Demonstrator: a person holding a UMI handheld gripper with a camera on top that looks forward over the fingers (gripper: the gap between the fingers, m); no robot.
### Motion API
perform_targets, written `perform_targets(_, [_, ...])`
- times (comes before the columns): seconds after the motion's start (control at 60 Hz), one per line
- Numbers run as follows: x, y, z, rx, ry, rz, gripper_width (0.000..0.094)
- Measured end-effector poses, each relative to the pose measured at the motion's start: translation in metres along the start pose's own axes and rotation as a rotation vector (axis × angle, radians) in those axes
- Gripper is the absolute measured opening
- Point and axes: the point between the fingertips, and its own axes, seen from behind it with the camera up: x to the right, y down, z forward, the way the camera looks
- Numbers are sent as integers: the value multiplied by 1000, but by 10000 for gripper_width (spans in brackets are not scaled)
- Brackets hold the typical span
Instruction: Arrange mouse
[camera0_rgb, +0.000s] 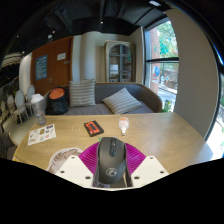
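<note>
A black computer mouse (111, 158) with a scroll wheel and a round logo sits between my two fingers, its front pointing away from me. The magenta pads (89, 157) press against both of its sides. My gripper (111, 168) is shut on the mouse and holds it over the near edge of a wooden table (160, 135). The mouse hides the table surface under it.
On the table beyond the fingers lie a small dark patterned case (93, 127), a small clear glass (124, 125) and printed papers (42, 135) to the left. A grey sofa (115, 98) with cushions stands behind the table, with windows to the right.
</note>
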Motion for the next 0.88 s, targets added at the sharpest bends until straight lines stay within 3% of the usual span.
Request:
perform_targets(0.183, [-126, 60, 24, -100, -92, -70, 381])
perform_targets(0.35, [-140, 116, 48, -221, -31, -120, 414])
perform_targets(0.467, [-137, 114, 49, -205, -23, -179, 503])
perform_targets(0.567, [-138, 106, 30, -177, -76, -181, 861])
perform_targets(0.883, [-85, 133, -126, -66, -219, -113, 851])
